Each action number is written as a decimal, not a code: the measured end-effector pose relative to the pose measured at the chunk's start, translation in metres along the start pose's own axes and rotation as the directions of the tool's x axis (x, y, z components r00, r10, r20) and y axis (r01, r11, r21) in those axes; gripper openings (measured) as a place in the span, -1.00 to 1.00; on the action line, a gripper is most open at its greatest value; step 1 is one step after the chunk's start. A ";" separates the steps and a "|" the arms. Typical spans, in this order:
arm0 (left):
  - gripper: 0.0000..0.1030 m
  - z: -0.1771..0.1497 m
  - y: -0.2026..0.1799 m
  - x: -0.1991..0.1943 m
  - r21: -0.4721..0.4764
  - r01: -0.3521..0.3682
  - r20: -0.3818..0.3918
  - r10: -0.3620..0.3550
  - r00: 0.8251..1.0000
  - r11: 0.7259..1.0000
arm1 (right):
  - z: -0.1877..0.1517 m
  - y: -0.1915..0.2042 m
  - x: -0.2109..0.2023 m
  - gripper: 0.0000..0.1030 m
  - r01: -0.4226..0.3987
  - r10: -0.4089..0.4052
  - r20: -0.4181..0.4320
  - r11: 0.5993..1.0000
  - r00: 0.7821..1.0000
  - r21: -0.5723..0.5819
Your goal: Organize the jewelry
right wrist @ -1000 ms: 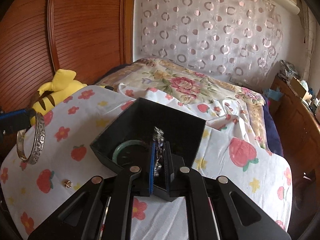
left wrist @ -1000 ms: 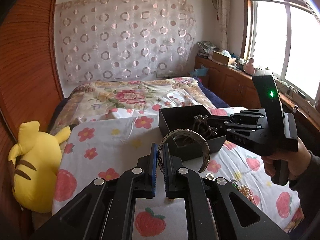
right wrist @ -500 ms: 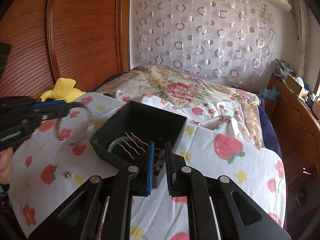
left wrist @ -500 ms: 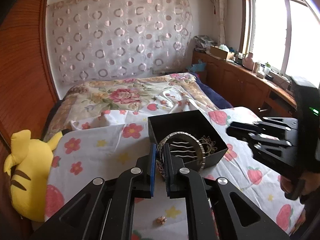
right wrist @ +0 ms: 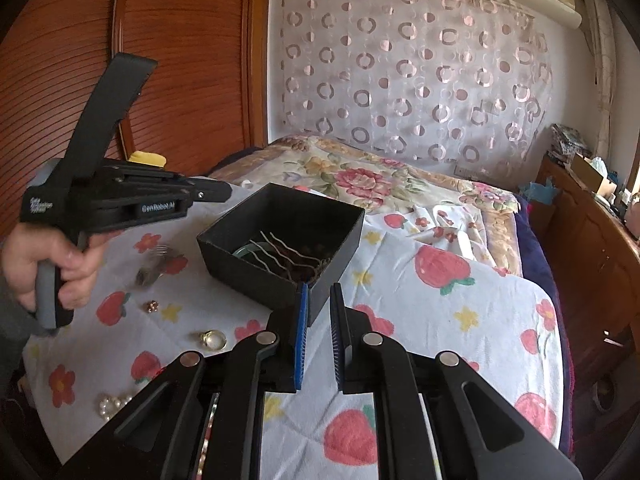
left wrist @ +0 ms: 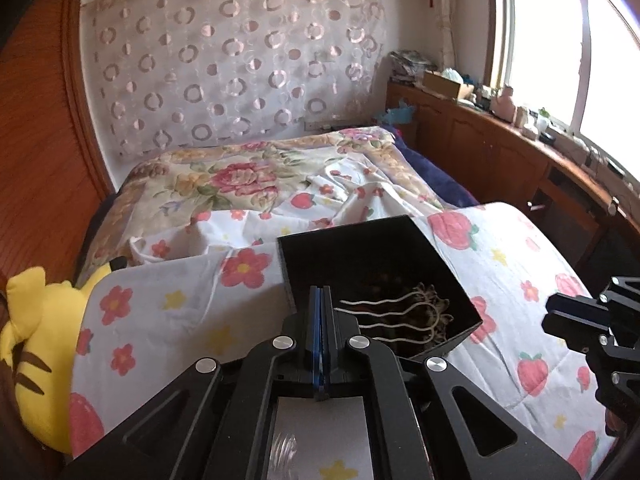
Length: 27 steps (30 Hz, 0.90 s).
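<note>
A black open box point(left wrist: 400, 264) point(right wrist: 280, 232) sits on the strawberry-print cloth and holds a comb-like hairpin point(right wrist: 288, 252) point(left wrist: 392, 320), a green bangle point(right wrist: 244, 250) and other jewelry. My left gripper point(left wrist: 321, 300) is shut and empty, just left of the box; it also shows in the right wrist view point(right wrist: 216, 194). A blurred silver bangle point(right wrist: 154, 266) lies on the cloth below it. My right gripper point(right wrist: 319, 300) is open and empty at the box's near corner. A small flower earring point(right wrist: 151, 306), a gold ring point(right wrist: 214, 339) and pearls point(right wrist: 114, 404) lie on the cloth.
A yellow plush toy point(left wrist: 36, 356) lies at the table's left edge. A bed with a floral quilt point(left wrist: 248, 176) is behind. A wooden cabinet point(left wrist: 520, 168) runs along the right under the window, and a wooden wardrobe point(right wrist: 168, 80) stands at left.
The silver bangle has left my left gripper, which has shut empty, and now lies blurred on the cloth. My right gripper let the hairpin go into the box, opened and pulled back.
</note>
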<state>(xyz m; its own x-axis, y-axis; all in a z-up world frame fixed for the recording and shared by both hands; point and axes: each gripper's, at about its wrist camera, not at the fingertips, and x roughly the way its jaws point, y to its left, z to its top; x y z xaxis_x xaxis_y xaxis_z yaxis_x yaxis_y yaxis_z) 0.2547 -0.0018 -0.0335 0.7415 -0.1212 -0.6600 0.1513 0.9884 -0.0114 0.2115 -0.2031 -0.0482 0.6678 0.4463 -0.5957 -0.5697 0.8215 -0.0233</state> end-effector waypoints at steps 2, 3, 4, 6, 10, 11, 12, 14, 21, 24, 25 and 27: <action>-1.00 -0.007 0.007 -0.009 0.004 0.000 0.008 0.000 1.000 1.000 | -0.003 0.001 -0.003 -0.75 -0.003 0.003 0.005 1.000 1.000 0.002; -1.00 -0.014 0.010 -0.016 0.016 -0.013 0.010 0.012 1.000 1.000 | -0.004 0.002 -0.005 -0.75 -0.006 0.006 0.009 1.000 1.000 0.003; -1.00 -0.021 0.014 -0.020 0.026 -0.028 0.005 0.028 1.000 0.999 | -0.004 0.002 -0.007 -0.75 -0.009 0.009 0.011 1.000 1.000 0.004; -1.00 -0.040 0.027 -0.032 0.032 -0.050 -0.012 0.050 0.999 0.998 | -0.006 0.006 -0.009 -0.75 -0.017 0.017 0.015 1.000 1.000 0.005; -1.00 -0.074 0.059 -0.051 -0.013 -0.085 -0.048 0.085 0.995 0.996 | -0.008 0.014 -0.007 -0.75 -0.029 0.029 0.016 1.000 0.999 -0.001; -1.00 -0.082 0.066 -0.057 -0.024 -0.089 -0.055 0.088 0.995 0.996 | -0.008 0.017 -0.006 -0.75 -0.032 0.032 0.015 0.999 0.999 -0.002; -1.00 -0.091 0.073 -0.064 -0.031 -0.098 -0.054 0.096 0.994 0.995 | -0.009 0.020 -0.005 -0.75 -0.035 0.035 0.015 0.999 0.999 -0.005; -1.00 -0.106 0.084 -0.074 -0.043 -0.103 -0.060 0.101 0.993 0.994 | -0.010 0.024 -0.004 -0.75 -0.042 0.043 0.011 0.999 0.999 -0.007; -0.30 -0.140 0.104 -0.085 -0.010 -0.135 -0.133 0.132 0.982 0.991 | -0.008 0.035 -0.003 -0.75 -0.052 0.052 0.011 0.998 0.999 -0.022; -0.29 -0.144 0.109 -0.073 0.002 -0.133 -0.183 0.131 0.974 0.991 | -0.006 0.038 -0.002 -0.72 -0.053 0.054 0.011 0.998 0.998 -0.025; -0.33 -0.146 0.111 -0.069 0.003 -0.129 -0.199 0.127 0.972 0.992 | -0.006 0.039 -0.002 -0.71 -0.054 0.054 0.011 0.998 0.998 -0.027; -0.71 -0.148 0.111 -0.067 -0.002 -0.103 -0.197 0.101 0.975 0.995 | -0.007 0.040 -0.002 -0.71 -0.055 0.055 0.009 0.998 0.998 -0.029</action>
<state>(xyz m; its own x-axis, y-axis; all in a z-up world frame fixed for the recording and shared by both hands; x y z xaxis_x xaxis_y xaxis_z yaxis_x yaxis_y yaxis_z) 0.1253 0.1297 -0.1017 0.6092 -0.0008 -0.7930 0.0730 0.9958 0.0551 0.1838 -0.1734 -0.0536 0.6396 0.4939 -0.5891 -0.6193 0.7851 -0.0142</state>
